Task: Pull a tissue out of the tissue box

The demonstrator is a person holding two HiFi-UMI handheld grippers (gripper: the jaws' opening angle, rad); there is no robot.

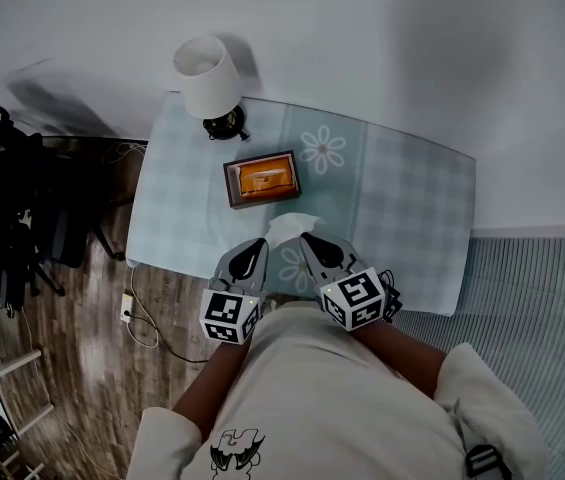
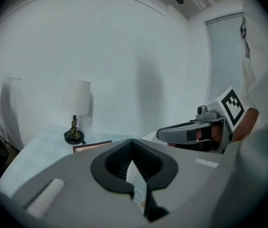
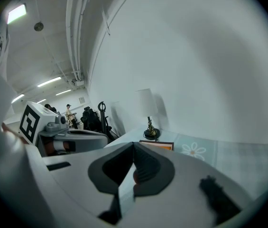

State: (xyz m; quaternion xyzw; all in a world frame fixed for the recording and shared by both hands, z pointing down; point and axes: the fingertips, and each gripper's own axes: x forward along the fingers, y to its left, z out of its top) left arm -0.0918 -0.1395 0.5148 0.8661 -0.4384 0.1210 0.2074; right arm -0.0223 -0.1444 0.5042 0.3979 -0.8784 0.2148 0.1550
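The left gripper's (image 2: 133, 142) jaws are pressed together, tips meeting, with only a thin pale slit below the tips and nothing seen pinched in them. The right gripper's (image 3: 134, 145) jaws are likewise shut tip to tip, with nothing seen between them. In the head view the left gripper (image 1: 254, 246) and right gripper (image 1: 310, 240) sit side by side, close to the person's body. Both point forward over the near edge of the surface (image 1: 412, 198), and their tips angle slightly toward each other. A crumpled white tissue (image 1: 292, 226) lies at that near edge, between and just ahead of the two tips; whether either tip touches it cannot be told. The box (image 1: 262, 178) stands just beyond the tissue, farther onto the checked, flower-printed cloth, its orange top facing up. Both gripper views show it past the shut jaws (image 2: 92, 147) (image 3: 156, 146). A lamp (image 1: 210, 80) with a white shade stands at the far left corner, behind the box. Each marker cube rides at the rear of its gripper. The bare forearms behind them run back to the torso, elbows tucked in and wrists low.
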